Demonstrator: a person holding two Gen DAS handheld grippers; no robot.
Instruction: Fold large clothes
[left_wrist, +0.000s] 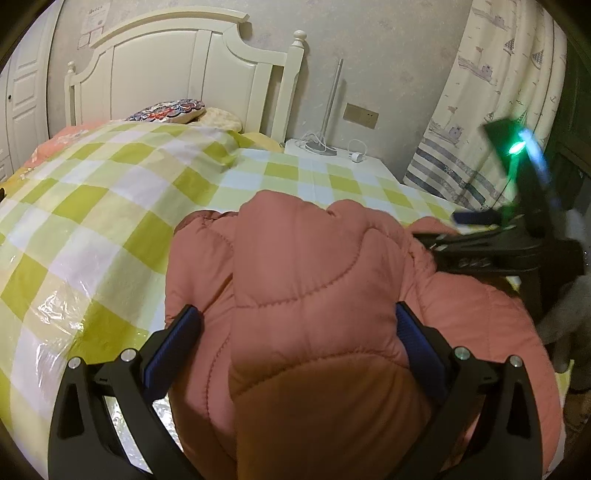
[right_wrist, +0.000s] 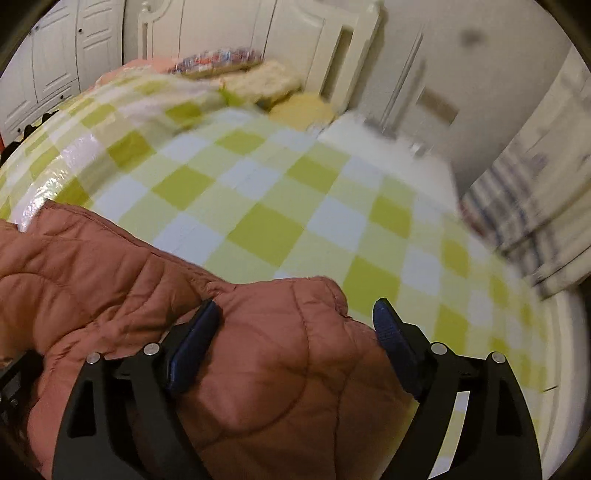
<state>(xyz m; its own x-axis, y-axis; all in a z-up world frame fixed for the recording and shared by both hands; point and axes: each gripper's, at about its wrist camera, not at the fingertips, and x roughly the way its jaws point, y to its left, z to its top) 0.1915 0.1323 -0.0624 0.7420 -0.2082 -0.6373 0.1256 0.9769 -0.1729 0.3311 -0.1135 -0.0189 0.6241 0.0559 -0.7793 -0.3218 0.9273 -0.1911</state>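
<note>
- The pink jacket (left_wrist: 303, 288) lies bunched on the bed (left_wrist: 110, 206), below the headboard (left_wrist: 177, 66).
- Left tool (left_wrist: 295, 325) grips a thick jacket fold.
- Right tool (right_wrist: 295, 321) likewise clamps padded jacket fabric.

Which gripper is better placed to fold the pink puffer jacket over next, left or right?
Probably the left gripper: its fingers straddle a thick raised fold of the jacket. The right gripper holds only an edge part, in a blurred view.
</note>
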